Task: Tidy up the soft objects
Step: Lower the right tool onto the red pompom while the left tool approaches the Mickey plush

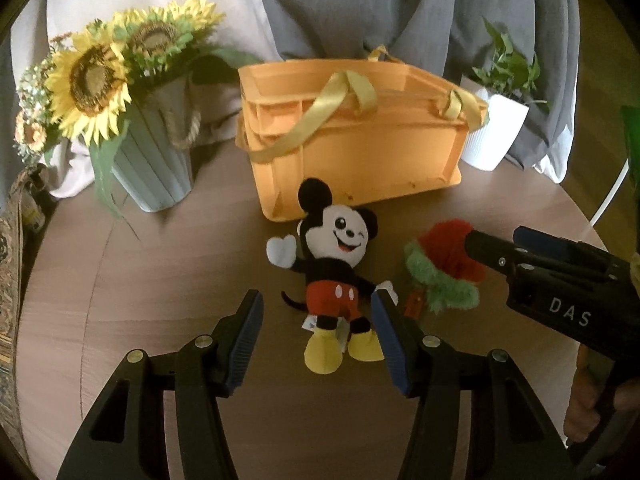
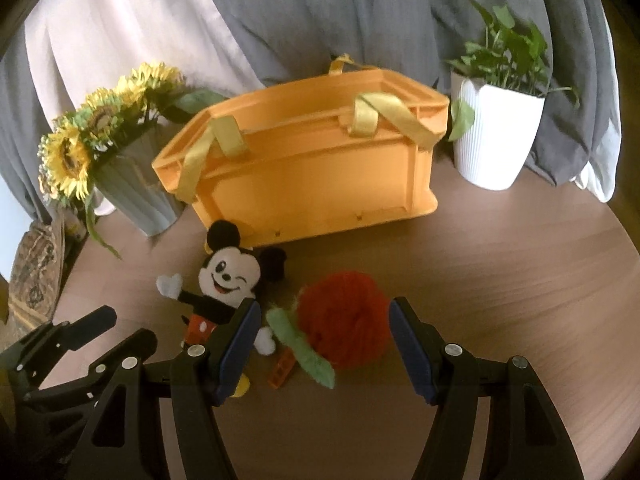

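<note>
my left tool [image 1: 316, 332] open over mouse plush [image 1: 334, 272] | right tool [image 2: 320, 344] open over red pompom [image 2: 342, 318] | both soft, light: pinch mid-body

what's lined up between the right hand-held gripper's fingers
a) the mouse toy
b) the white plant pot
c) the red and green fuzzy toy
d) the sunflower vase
c: in the right wrist view the red and green fuzzy toy lies on the table between the open jaws of the right hand-held gripper, untouched.
</note>
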### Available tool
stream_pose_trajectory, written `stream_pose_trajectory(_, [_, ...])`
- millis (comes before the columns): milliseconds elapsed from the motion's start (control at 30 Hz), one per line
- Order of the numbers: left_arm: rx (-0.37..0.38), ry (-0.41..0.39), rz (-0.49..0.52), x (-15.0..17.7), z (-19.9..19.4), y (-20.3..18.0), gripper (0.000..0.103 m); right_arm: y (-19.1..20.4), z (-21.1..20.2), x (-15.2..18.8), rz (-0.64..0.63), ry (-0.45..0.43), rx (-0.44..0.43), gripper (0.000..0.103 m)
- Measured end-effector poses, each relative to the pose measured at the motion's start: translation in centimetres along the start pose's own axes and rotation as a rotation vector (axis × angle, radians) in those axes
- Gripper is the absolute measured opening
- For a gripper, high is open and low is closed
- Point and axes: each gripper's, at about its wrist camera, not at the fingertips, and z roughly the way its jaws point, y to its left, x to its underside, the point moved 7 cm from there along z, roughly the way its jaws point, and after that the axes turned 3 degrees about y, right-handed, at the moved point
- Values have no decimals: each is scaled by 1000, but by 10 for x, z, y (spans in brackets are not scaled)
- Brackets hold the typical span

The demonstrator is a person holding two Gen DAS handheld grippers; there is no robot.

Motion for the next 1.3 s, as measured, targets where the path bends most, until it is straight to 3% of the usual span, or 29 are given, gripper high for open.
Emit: stream_pose_trajectory(1300, [72,165,22,-11,91,-5,58,-4,82,9,52,178,-23,68])
